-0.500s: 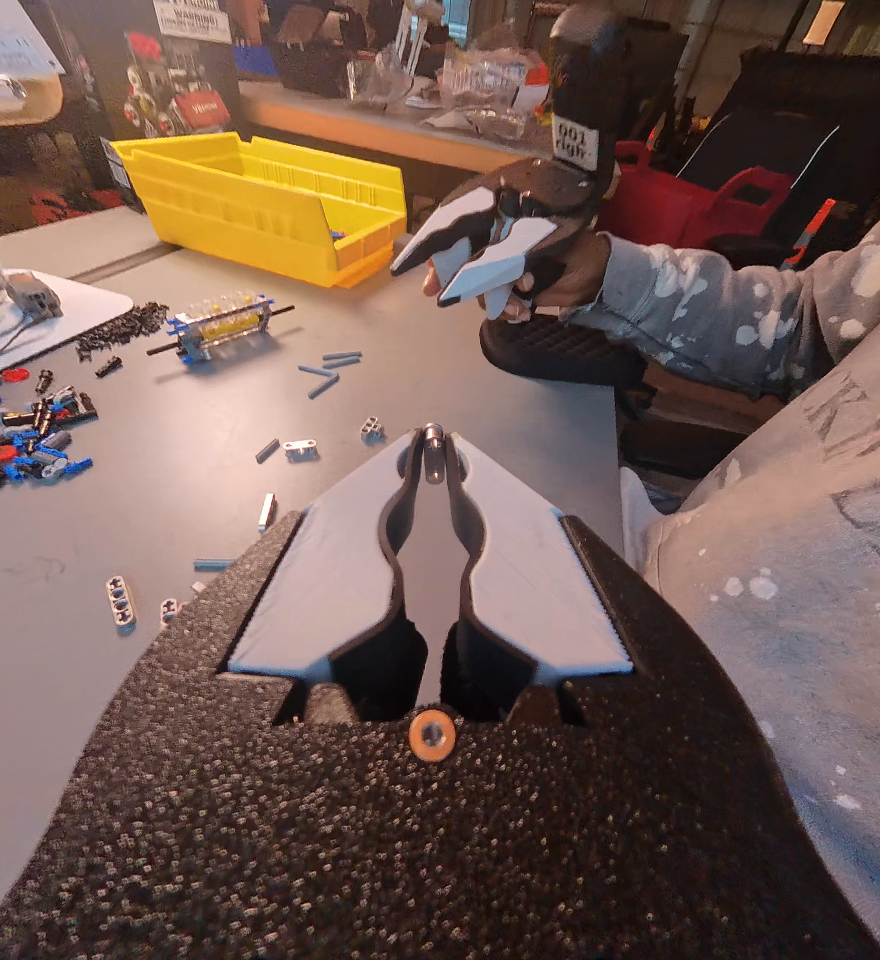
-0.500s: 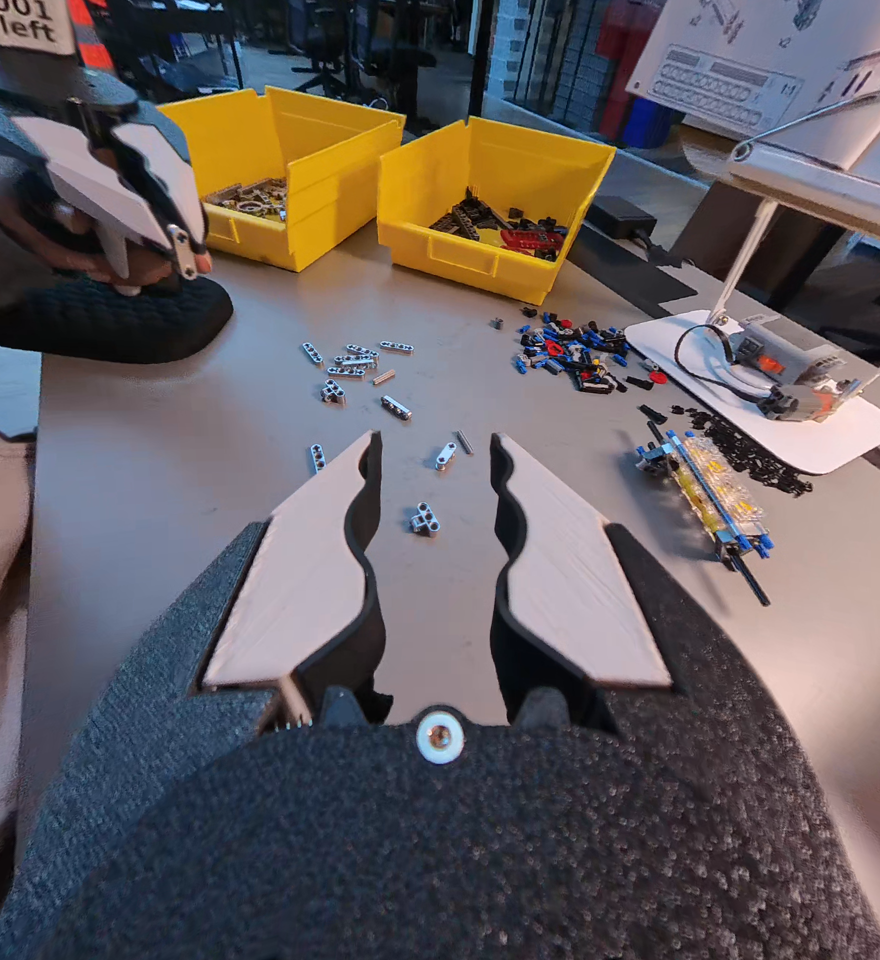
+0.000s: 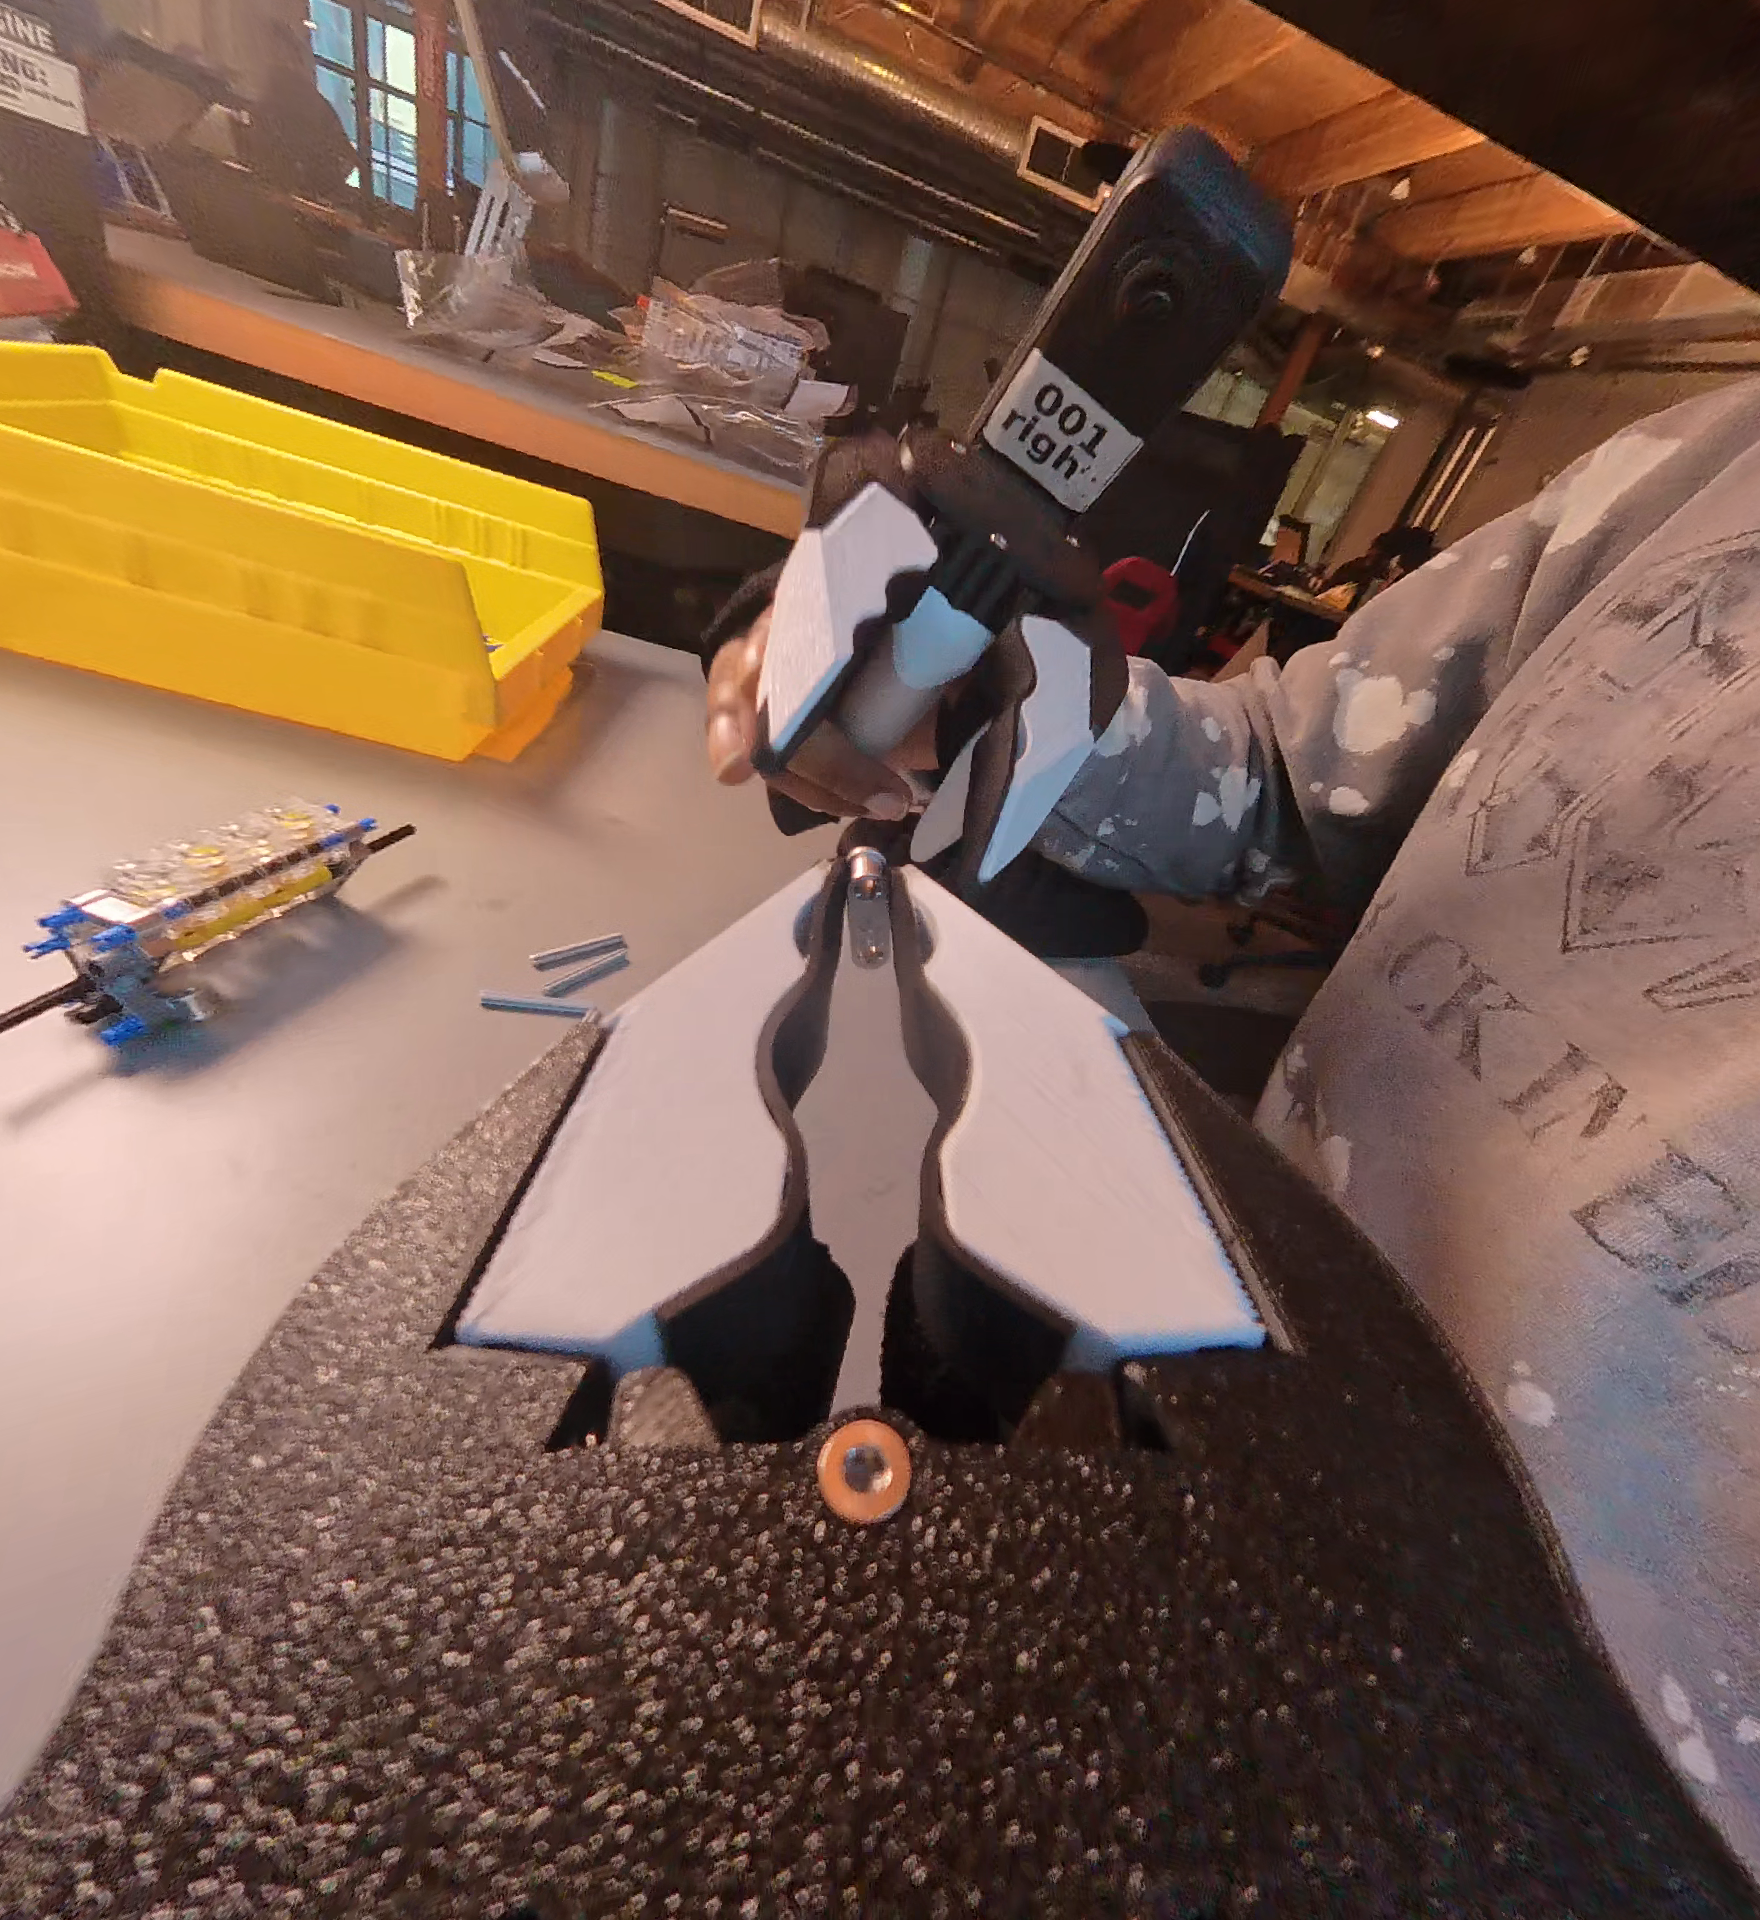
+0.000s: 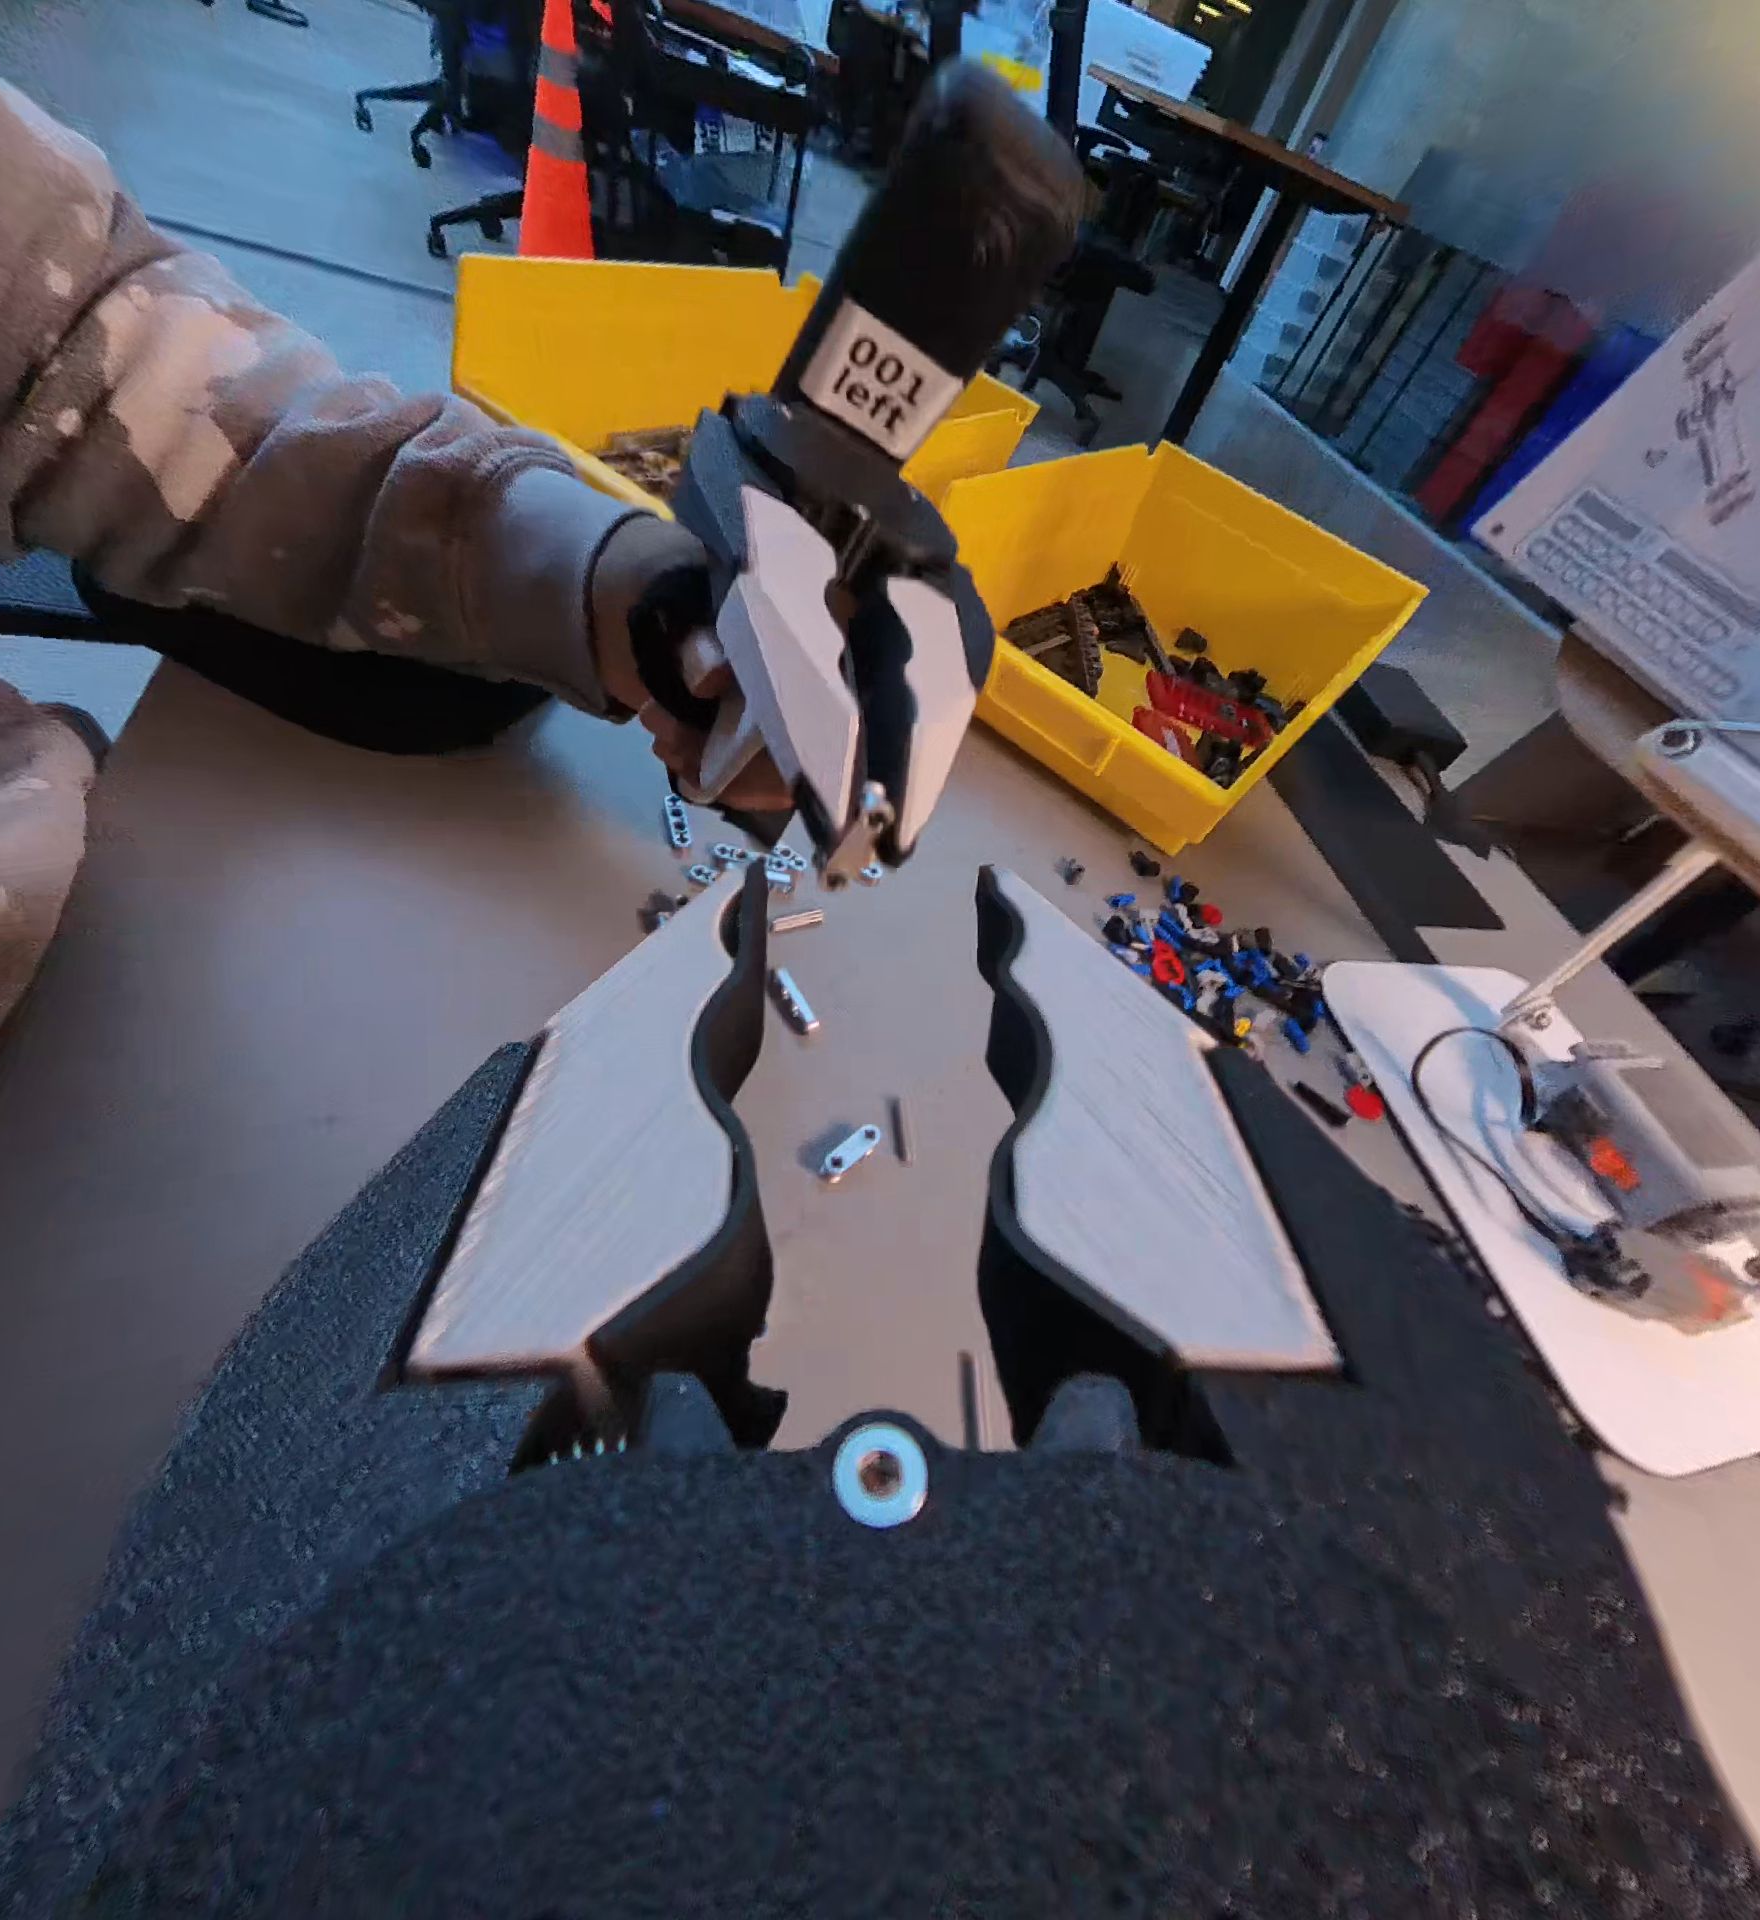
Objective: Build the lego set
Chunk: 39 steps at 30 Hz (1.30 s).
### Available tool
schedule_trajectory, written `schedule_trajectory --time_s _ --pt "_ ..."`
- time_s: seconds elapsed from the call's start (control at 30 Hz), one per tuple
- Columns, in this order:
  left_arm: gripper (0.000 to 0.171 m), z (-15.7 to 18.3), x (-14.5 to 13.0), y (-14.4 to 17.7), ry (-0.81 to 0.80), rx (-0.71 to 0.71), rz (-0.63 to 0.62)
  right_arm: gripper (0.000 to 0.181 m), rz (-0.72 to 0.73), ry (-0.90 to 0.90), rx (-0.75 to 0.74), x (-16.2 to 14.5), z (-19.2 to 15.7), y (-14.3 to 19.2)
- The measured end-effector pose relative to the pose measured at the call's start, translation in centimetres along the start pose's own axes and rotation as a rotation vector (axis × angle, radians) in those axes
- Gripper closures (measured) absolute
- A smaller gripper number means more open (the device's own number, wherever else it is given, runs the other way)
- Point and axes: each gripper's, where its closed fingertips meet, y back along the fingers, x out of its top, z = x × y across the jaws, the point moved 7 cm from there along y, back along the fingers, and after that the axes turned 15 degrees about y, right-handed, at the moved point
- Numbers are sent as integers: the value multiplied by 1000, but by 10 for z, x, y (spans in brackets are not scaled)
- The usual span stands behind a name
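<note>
My left gripper (image 3: pixel 868 883) is shut on a small grey beam with a metal-coloured pin (image 3: pixel 870 928) and holds it above the grey table (image 3: pixel 232 1195). My right gripper (image 4: pixel 871 894) is open and empty. It points at the left gripper (image 4: pixel 860 847), whose tips and the small beam (image 4: pixel 858 831) sit just beyond its fingertips. In the left wrist view the right gripper (image 3: pixel 886 810) hangs tilted downward just behind the held beam, with its jaws apart. A person's hands in a speckled grey sleeve (image 3: pixel 1271 748) hold both grippers.
Two yellow bins (image 4: pixel 1198 582) (image 4: pixel 627 332) with parts stand at the back. Loose grey beams (image 4: pixel 850 1148), a pile of blue, black and red pieces (image 4: pixel 1208 966) and a white base with a motor (image 4: pixel 1603 1174) lie on the table. An assembled clear model (image 3: pixel 201 914) and grey rods (image 3: pixel 575 961) lie left. Only a small space, under 4 cm, lies between the two pairs of fingers.
Both grippers have come together, tip to tip, above the table. The left stays shut on the small beam and the right stays open.
</note>
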Motion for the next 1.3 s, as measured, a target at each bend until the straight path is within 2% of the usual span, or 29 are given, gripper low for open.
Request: schedule_trajectory --time_s 0.13,0.27,0.37,0.5,0.63,0.8,0.87,1.07,1.3 --pt "165 4 0 3 64 -71 31 139 84 43 -68 26 8 -13" --pt "165 7 1 12 61 -91 28 122 111 30 -99 36 1 -27" --pt "165 5 2 21 143 -161 90 125 90 41 -91 37 -1 -31" --pt "165 5 -1 33 291 -354 146 132 15 139 -35 29 -5 -34" --pt "165 -1 1 38 405 -471 235 138 70 227 19 29 -2 -37" --pt "165 -6 -2 36 462 -495 231 146 133 319 18 30 1 -40" --pt "165 -4 -5 34 471 -497 200 149 120 347 -14 29 0 -38" --pt "165 2 -16 23 510 -462 70 155 46 412 29 26 -20 -45" --pt "165 -4 -16 22 597 -398 76 158 22 430 -28 18 -19 -46"
